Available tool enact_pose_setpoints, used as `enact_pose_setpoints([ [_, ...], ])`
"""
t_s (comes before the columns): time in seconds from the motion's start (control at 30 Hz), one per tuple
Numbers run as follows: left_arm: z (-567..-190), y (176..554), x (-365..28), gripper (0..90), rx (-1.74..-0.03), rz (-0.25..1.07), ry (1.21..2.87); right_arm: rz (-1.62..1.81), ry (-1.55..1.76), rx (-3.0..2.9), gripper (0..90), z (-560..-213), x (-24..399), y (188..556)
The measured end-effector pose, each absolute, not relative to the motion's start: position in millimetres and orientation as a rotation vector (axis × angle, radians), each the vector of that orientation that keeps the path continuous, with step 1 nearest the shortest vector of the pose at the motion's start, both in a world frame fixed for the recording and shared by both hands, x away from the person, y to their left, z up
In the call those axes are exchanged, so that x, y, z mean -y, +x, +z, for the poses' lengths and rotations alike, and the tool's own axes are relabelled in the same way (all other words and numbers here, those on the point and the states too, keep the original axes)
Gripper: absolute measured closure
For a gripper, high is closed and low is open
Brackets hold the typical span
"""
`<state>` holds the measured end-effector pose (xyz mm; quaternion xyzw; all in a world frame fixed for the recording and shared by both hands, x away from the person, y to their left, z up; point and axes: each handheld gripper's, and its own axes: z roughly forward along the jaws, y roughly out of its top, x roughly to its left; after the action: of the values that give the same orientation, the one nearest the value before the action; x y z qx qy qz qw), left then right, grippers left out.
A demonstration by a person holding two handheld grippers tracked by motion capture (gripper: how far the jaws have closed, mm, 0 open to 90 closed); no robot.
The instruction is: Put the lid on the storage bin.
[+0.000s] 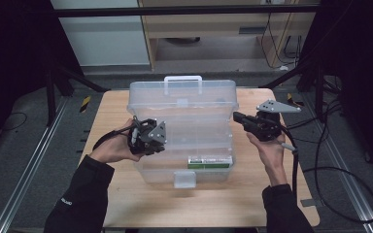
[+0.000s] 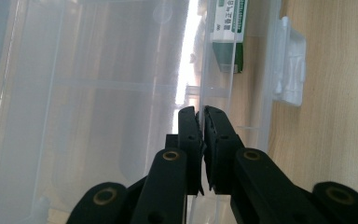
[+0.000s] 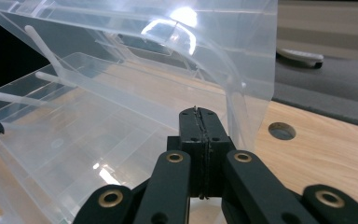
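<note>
High view: a clear plastic storage box (image 1: 182, 141) sits mid-table, lid raised, a green-labelled carton (image 1: 210, 161) inside at its front.

Left gripper view: the left gripper (image 2: 200, 116) is clamped on the box's rim.

Right gripper view: the right gripper (image 3: 199, 119) is pressed together beside the lid; seemingly opening is done.
</note>
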<state>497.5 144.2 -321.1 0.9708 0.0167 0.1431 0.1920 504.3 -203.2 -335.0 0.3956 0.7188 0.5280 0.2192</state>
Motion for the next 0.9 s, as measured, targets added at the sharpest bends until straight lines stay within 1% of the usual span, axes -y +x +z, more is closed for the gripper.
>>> enact_pose_setpoints([
  [0.23, -322.7, 494.0, -143.8, 82.6, -0.060, 0.421, 2.722, 1.455, 1.096, -2.020, 90.0, -337.8, 202.5, 504.6],
  [0.3, -319.0, 492.3, -147.3, 81.0, -0.081, 0.423, 2.674, 1.461, 1.096, -2.020, 90.0, -338.7, 202.0, 504.1],
  [0.37, -311.0, 490.5, -154.0, 76.7, -0.126, 0.427, 2.602, 1.460, 1.096, -2.027, 90.0, -339.4, 202.1, 503.9],
  [0.5, -301.8, 489.3, -165.2, 74.3, -0.205, 0.451, 2.516, 1.461, 1.096, -2.038, 90.0, -340.4, 202.6, 503.4],
  [0.67, -302.2, 489.9, -176.0, 70.9, -0.331, 0.482, 2.411, 1.454, 1.095, -2.042, 90.0, -341.1, 202.4, 502.7],
  [0.9, -309.7, 493.1, -195.0, 75.8, -0.495, 0.499, 2.276, 1.449, 1.090, -2.058, 89.9, -342.0, 202.5, 502.5],
])
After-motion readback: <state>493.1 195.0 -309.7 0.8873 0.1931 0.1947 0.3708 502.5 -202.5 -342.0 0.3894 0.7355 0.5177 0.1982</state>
